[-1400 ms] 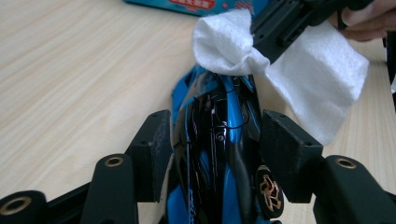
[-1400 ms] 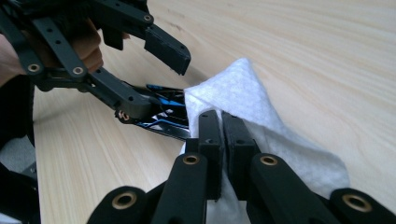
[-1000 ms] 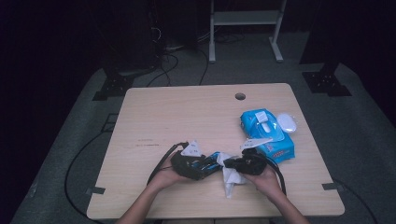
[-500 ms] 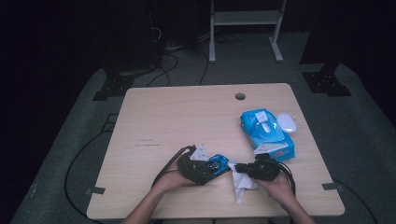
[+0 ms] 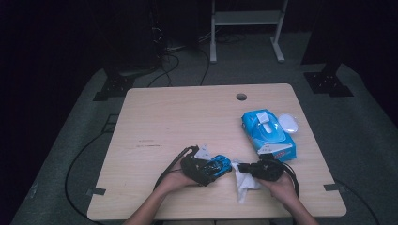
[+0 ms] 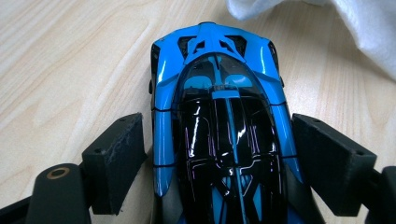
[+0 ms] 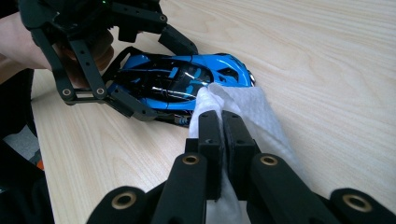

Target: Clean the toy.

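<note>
Your left gripper (image 6: 219, 154) is just opening its fingers around the blue toy car (image 6: 219, 116); your right gripper (image 7: 223, 126) is pinching the white wipe (image 7: 247, 112) tight.

Support surface: a rectangular table (image 5: 187, 122) with a light wood-grain top, rounded corners and a round cable hole (image 5: 241, 96) near the far edge. Items lying directly on it: a blue toy car (image 5: 217, 165) near the front edge, a white wipe (image 5: 244, 180) just beside the car, a blue wipes pack (image 5: 267, 133) toward the right edge, and a small white oval object (image 5: 288, 123) touching or just beside the pack's far right side
</note>
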